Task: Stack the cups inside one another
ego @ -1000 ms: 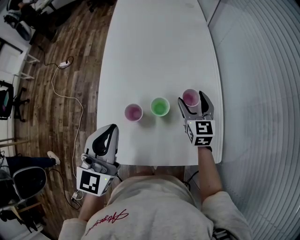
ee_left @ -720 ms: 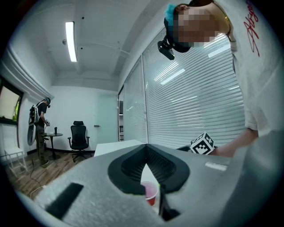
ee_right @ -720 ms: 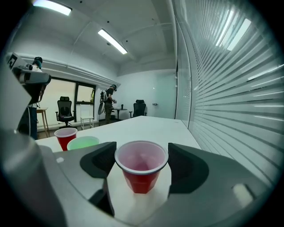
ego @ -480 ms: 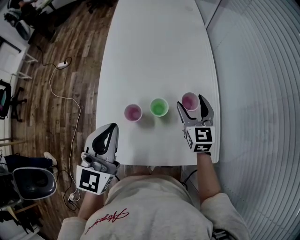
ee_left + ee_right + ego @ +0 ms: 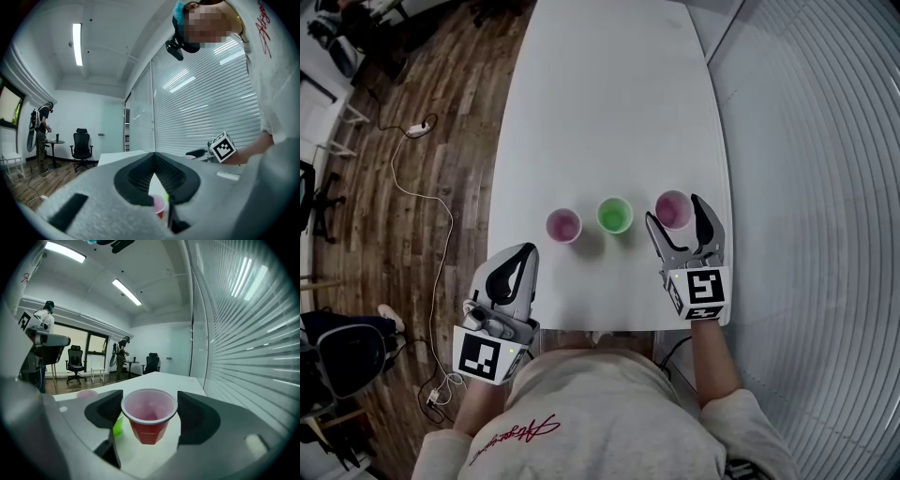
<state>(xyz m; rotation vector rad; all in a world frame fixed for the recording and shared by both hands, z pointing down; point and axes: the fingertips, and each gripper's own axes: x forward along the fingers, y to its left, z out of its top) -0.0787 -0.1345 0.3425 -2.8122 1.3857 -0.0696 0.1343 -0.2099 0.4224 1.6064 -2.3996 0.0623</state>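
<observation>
Since a second ago our right gripper (image 5: 674,214) has come toward us down the head view, bringing the red cup (image 5: 149,418) with it, while the green cup (image 5: 614,215) and the left-hand cup (image 5: 563,225) have kept their places on the table (image 5: 600,103). Its jaws stand wide and press the red cup's rim from both sides; whether the base is clear of the table we cannot tell. Our left gripper (image 5: 523,255) hangs by the table's near left corner, jaws together on nothing. We work at a long white table with rounded far corners. Left of it lies a wood plank floor (image 5: 422,281), where a white cable (image 5: 441,291) runs to a power strip (image 5: 416,130). To its right hang white blinds (image 5: 243,333). Strip lights (image 5: 77,44) line the ceiling, and far back stand a black office chair (image 5: 82,144) and a person (image 5: 43,131). Red script (image 5: 514,439) crosses our grey sweatshirt, too cramped for us to read. Each gripper's cube (image 5: 701,292) shows only black square markers.
</observation>
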